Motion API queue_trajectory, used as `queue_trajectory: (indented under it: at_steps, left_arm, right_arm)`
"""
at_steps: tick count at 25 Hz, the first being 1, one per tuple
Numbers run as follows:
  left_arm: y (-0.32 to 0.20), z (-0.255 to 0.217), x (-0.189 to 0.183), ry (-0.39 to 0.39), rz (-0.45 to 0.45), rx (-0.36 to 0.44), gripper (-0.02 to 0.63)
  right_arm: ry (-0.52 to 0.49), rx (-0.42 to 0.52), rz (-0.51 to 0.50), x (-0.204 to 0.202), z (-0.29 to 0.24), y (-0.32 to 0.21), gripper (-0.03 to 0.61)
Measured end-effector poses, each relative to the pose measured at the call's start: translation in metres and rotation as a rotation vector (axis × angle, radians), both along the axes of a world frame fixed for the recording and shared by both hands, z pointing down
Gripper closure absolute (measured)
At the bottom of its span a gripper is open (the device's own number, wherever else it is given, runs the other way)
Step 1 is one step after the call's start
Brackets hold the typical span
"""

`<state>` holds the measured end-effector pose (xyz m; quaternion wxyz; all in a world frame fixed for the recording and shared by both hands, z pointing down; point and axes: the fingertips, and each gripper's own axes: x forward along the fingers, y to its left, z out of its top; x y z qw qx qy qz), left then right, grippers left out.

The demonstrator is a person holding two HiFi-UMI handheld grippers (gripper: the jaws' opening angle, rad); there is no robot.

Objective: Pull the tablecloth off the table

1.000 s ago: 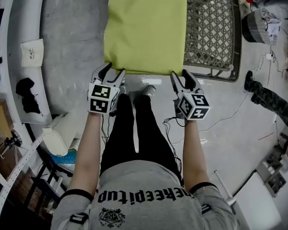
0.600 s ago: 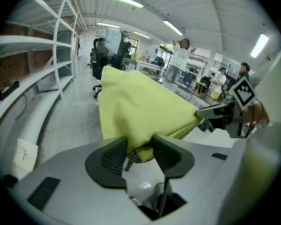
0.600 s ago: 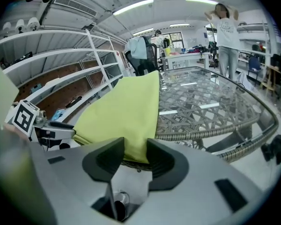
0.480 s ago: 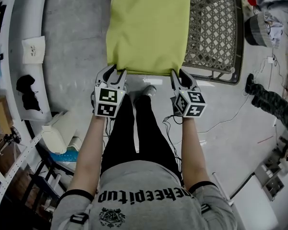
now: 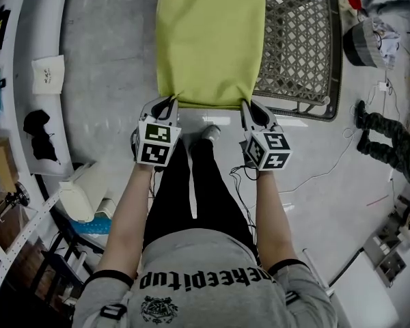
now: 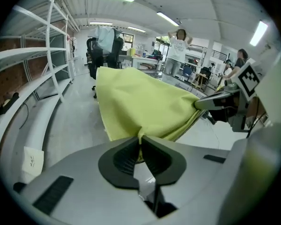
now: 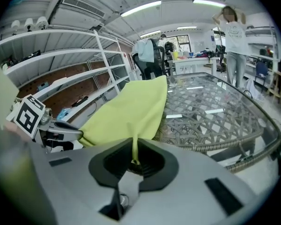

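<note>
A yellow-green tablecloth (image 5: 210, 39) covers the left part of a woven lattice table (image 5: 297, 46) and hangs over its near edge. My left gripper (image 5: 169, 104) is at the cloth's near left corner, its jaws closing with a fold of cloth (image 6: 140, 102) pinched between the pads. My right gripper (image 5: 249, 108) is at the near right corner, jaws also closing, with a thin fold of the cloth (image 7: 126, 111) caught between its pads. Each gripper view shows the other gripper holding its corner: the right gripper (image 6: 199, 104) and the left gripper (image 7: 79, 134).
The bare right half of the table (image 7: 210, 111) shows its lattice top. A white curved bench (image 5: 37, 80) runs along the left, and white shelving (image 6: 51, 55) stands beside it. Cables (image 5: 328, 166) lie on the floor at right. People (image 7: 234, 27) stand at the back.
Both grippers have moved slightly forward to the cloth's near edge. Their jaws have gone from wide apart to closed on the two corners.
</note>
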<state>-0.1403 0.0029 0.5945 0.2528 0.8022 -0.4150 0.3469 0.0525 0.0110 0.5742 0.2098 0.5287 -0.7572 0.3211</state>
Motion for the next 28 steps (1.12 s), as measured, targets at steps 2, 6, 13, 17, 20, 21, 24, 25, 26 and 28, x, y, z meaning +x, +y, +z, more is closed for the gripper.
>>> queue_trajectory:
  at_steps: [2,6,13,17,20,21,24,25,26,28]
  left_arm:
    - [0.003,-0.011,-0.002,0.025,-0.012,0.000,0.584]
    - [0.013,-0.034,-0.003,0.049,-0.001,0.035,0.584]
    - [0.033,-0.081,-0.002,0.119,0.002,0.087,0.584]
    - [0.040,-0.114,-0.001,0.148,0.012,0.131,0.584]
    - [0.042,-0.135,-0.001,0.172,0.018,0.169,0.584]
    - [0.042,-0.141,-0.001,0.181,0.017,0.178,0.584]
    - [0.044,-0.156,0.000,0.197,0.006,0.196,0.584]
    - [0.041,-0.160,0.001,0.200,0.000,0.207,0.584]
    - [0.035,-0.164,0.001,0.203,-0.007,0.223,0.584]
    - [0.022,-0.175,0.003,0.211,-0.027,0.256,0.584]
  right_arm:
    - [-0.008,0.021,-0.002,-0.002,-0.011,0.002,0.540]
    - [-0.020,0.056,-0.006,-0.003,-0.032,0.013,0.541]
    - [-0.057,0.087,-0.033,-0.002,-0.071,0.041,0.541]
    - [-0.080,0.114,-0.043,-0.003,-0.098,0.055,0.541]
    - [-0.097,0.151,-0.049,-0.003,-0.119,0.060,0.541]
    - [-0.102,0.163,-0.048,-0.003,-0.126,0.061,0.541]
    - [-0.119,0.194,-0.039,-0.001,-0.143,0.062,0.541]
    - [-0.121,0.209,-0.041,0.000,-0.149,0.058,0.541]
    - [-0.120,0.228,-0.046,0.001,-0.154,0.052,0.541]
    - [-0.120,0.267,-0.062,0.004,-0.164,0.038,0.541]
